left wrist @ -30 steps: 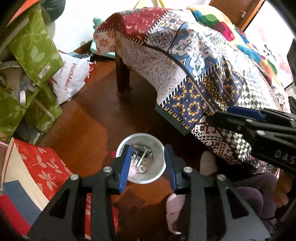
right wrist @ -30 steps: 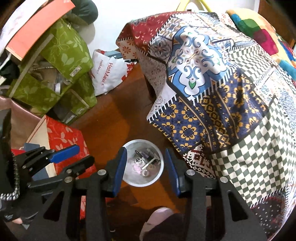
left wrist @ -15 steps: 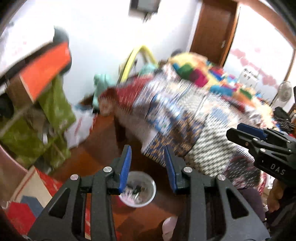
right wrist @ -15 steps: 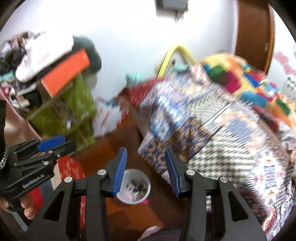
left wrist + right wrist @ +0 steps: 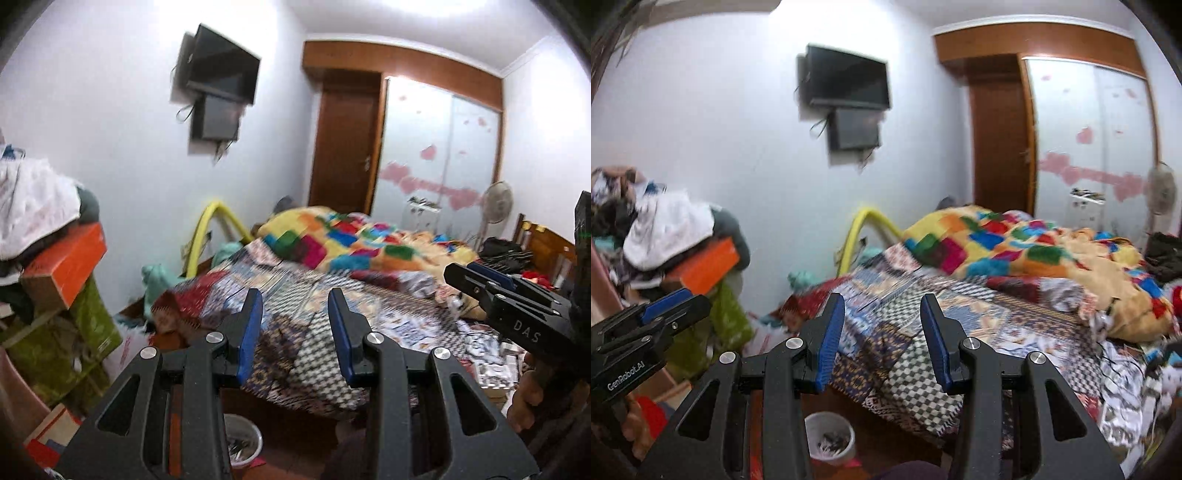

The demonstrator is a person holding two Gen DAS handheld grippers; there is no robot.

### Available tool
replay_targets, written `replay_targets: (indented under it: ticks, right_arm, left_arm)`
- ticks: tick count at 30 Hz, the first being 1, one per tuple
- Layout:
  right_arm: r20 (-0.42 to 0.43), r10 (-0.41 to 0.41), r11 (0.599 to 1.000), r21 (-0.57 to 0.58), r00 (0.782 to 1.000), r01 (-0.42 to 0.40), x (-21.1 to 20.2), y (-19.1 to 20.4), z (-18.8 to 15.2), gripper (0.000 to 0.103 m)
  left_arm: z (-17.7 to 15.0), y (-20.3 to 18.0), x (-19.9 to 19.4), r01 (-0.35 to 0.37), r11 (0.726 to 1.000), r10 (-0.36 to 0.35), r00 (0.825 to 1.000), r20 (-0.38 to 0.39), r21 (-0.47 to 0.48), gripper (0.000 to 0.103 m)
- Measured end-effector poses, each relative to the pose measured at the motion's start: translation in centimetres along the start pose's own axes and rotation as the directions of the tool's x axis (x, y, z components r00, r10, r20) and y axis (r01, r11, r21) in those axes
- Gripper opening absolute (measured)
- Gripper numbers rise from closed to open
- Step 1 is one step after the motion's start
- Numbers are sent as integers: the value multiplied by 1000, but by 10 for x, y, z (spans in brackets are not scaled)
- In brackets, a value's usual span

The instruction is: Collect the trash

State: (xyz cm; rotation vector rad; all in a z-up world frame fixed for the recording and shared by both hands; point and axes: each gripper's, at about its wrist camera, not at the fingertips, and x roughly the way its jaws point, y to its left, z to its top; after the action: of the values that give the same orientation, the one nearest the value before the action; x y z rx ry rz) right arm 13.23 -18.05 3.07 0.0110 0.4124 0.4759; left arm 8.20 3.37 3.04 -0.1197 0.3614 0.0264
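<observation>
Both views have lifted from the floor to the bed [image 5: 332, 306]. I hold left gripper [image 5: 294, 328] and right gripper [image 5: 882, 332] part open, empty — bin [image 5: 830, 435] near, below; next trash search begins.

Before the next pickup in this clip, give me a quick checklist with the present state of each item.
1. Left gripper empty: ok, jaws apart, nothing between the blue pads.
2. Right gripper empty: ok, jaws apart, nothing held.
3. White trash bin in view and upright on the wooden floor: ok, small scraps lie inside it.
4. Bin has room left: ok, the scraps only cover the bottom.
5. Next piece of trash identified: cannot tell; both cameras face the patchwork bedspread, and the loose items at the bed's right edge are too blurred to name.
6. Grippers apart from each other: ok, each shows at the edge of the other's view, not touching.
</observation>
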Motion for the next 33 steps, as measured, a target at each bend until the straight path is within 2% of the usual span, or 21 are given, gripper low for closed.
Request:
replay_targets:
  ticks: [4, 6, 8, 12, 15, 16, 18, 22, 33]
  right_arm:
    - [36, -57, 998, 35, 998, 56, -31, -2, -10, 40]
    - [47, -80, 996, 37, 996, 78, -42, -3, -15, 47]
    - [61, -113, 993, 39, 992, 110, -55, -1, -20, 62]
    - [79, -169, 985, 34, 982, 166, -73, 5, -30, 79]
    - [87, -187, 982, 51, 978, 183, -84, 4, -36, 91]
    - [91, -201, 979, 55, 975, 196, -87, 5, -38, 97]
    - [104, -247, 968, 68, 963, 241, -94, 5, -41, 103]
    - [115, -291, 955, 87, 950, 282, -105, 3, -47, 103]
    - [108, -290, 956, 86, 951, 282, -117, 6, -60, 103]
  left_arm:
    - [-5, -13, -25, 39, 999, -39, 999, 34, 7, 40]
    - [-10, -17, -36, 46, 999, -47, 998, 46, 10, 47]
    - [-16, -20, -47, 55, 998, -55, 997, 56, 11, 54]
    - [-25, -19, -59, 70, 998, -70, 996, 49, 1, 70]
    - [-31, -20, -66, 69, 998, -69, 996, 48, 7, 76]
    - [-34, -21, -68, 70, 997, -71, 996, 47, 9, 83]
    - [-37, -22, -72, 68, 998, -69, 996, 53, 9, 90]
    - [-43, -27, -79, 75, 997, -76, 996, 51, 18, 92]
    - [-54, -31, -84, 66, 997, -67, 997, 38, 35, 94]
